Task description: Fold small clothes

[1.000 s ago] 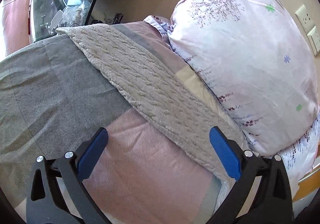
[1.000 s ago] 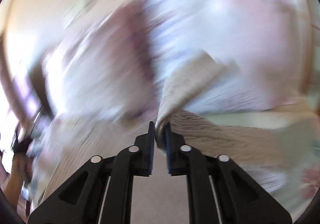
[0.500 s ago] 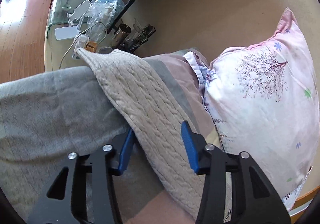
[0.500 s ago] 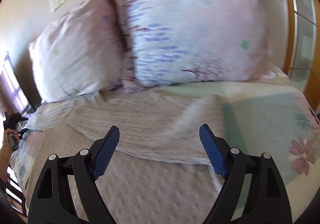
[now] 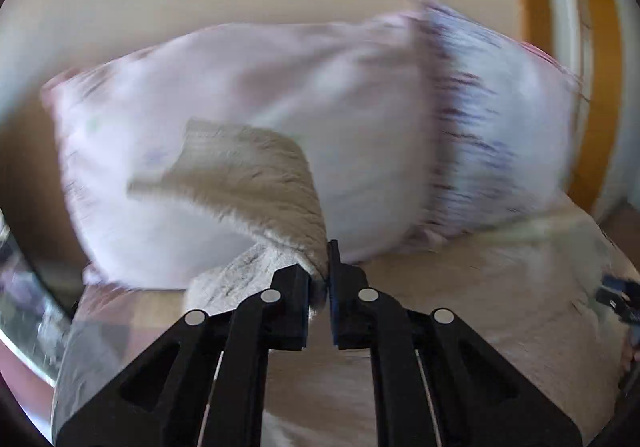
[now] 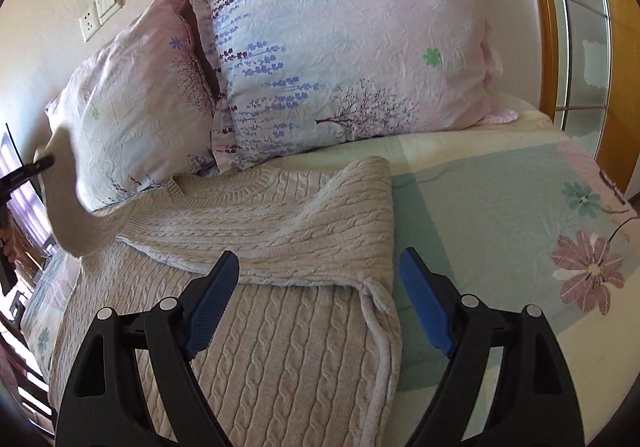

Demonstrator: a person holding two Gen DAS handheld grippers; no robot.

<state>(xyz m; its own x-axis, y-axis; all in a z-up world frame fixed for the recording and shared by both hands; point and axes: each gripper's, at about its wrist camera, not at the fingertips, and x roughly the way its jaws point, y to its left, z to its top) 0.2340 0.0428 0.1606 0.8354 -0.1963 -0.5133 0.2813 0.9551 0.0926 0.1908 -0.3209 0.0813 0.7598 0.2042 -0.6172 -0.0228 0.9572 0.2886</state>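
1. Left gripper (image 5: 319, 279): jaws clenched on a sleeve (image 5: 256, 183) of the cable-knit sweater (image 6: 280, 347). Half a second ago they stood apart either side of that sleeve; a second ago they were wide over flat fabric. The sleeve is now raised off the bed, swung up in front of the left pillow (image 5: 224, 87); the view is motion-blurred.
2. Right gripper (image 6: 318, 307): jaws released, holding nothing, poised over the near right part of the sweater. A second ago they pinched the other sleeve; that sleeve (image 6: 328, 231) now lies folded across the chest.
3. Sweater: spread on the bed sheet (image 6: 500, 215), collar (image 6: 224, 187) toward the far pillows. From the right wrist camera the lifted sleeve shows as a pale blur at far left.
4. Reading: one sleeve is folded in; the second fold appears under way, with the body fold remaining.
5. Right pillow (image 6: 344, 39): far, propped against the wall, beside the left one.
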